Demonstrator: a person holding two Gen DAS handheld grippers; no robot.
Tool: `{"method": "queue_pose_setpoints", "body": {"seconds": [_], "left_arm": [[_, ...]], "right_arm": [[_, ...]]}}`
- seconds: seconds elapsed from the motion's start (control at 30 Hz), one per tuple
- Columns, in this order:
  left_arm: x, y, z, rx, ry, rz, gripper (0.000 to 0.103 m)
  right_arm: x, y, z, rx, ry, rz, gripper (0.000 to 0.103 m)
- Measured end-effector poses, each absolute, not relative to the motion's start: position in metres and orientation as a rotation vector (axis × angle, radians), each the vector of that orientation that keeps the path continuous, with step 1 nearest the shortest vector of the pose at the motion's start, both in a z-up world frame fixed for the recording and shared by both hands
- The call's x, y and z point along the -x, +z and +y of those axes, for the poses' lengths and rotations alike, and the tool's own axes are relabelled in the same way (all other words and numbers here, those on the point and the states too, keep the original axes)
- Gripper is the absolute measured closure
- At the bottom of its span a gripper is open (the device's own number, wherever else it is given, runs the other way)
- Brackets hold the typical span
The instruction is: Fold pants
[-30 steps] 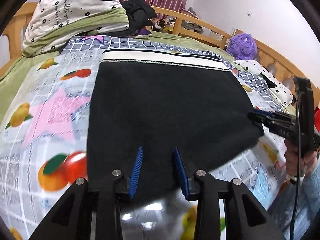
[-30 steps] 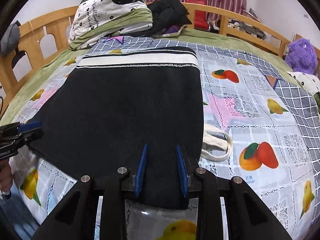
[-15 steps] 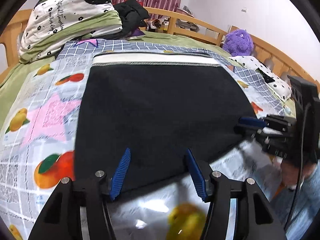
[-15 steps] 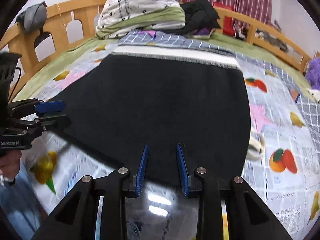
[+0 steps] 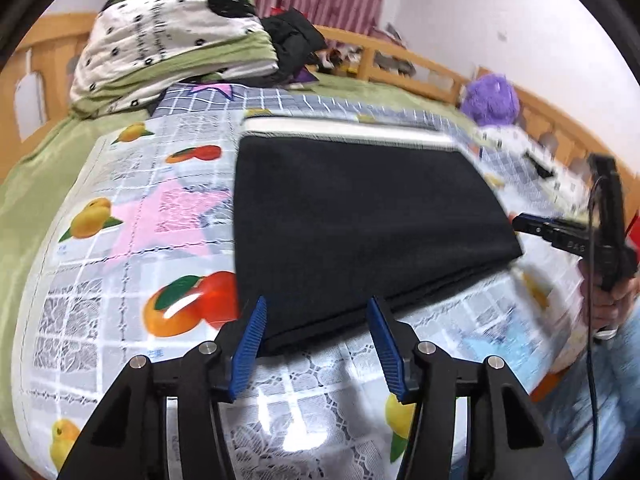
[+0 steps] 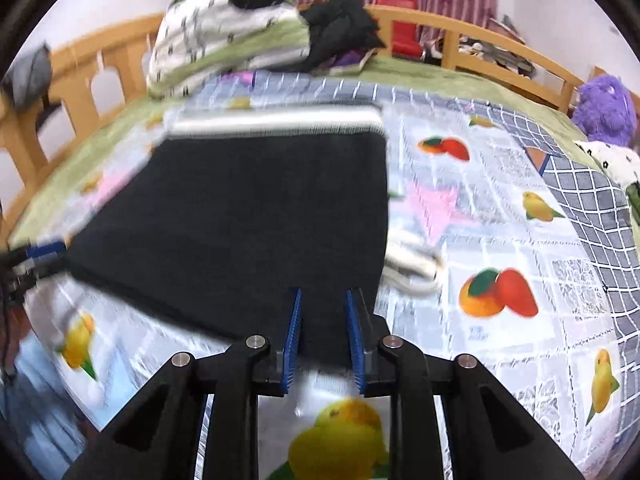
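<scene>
Black pants lie folded flat mid-bed, waistband far. Left tongs are spread at the near hem; right tongs pinch its near right corner (release gently, avoiding dragging the fold).

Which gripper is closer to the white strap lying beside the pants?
Right. The right gripper sits on the pants corner just beside the white strap; the left gripper is at the opposite corner.
</scene>
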State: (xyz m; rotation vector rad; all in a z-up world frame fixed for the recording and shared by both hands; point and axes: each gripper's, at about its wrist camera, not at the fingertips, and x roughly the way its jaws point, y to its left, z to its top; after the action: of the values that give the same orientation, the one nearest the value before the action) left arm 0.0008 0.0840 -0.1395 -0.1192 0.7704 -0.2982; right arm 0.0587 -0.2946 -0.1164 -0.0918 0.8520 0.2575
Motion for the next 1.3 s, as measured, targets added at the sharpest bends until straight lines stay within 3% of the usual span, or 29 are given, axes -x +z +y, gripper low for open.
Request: {"method": "queue_pose_setpoints", "body": {"seconds": [0.1, 0.47, 0.77, 1.07, 1.3], "left_arm": [[-0.014, -0.135, 0.093, 0.154, -0.283, 0.768, 0.052], [-0.13, -0.105, 0.065, 0.111, -0.274, 0.724, 0.052], [-0.218, -0.144, 0.043, 0.063, -0.173, 0.863, 0.051], [-0.213, -0.15, 0.044, 0.061, -0.189, 0.934, 0.045], [-0.156, -0.157, 0.061, 0.118, -0.203, 0.97, 0.044]], "right_arm": [[-0.075, -0.103, -0.295, 0.041, 0.241, 0.791, 0.072], [-0.179, -0.086, -0.25, 0.184, 0.21, 0.705, 0.071], [-0.239, -0.128, -0.241, 0.188, 0.197, 0.77, 0.071], [-0.237, -0.127, -0.241, 0.199, 0.203, 0.784, 0.071], [-0.189, -0.125, -0.255, 0.191, 0.233, 0.81, 0.064]]}}
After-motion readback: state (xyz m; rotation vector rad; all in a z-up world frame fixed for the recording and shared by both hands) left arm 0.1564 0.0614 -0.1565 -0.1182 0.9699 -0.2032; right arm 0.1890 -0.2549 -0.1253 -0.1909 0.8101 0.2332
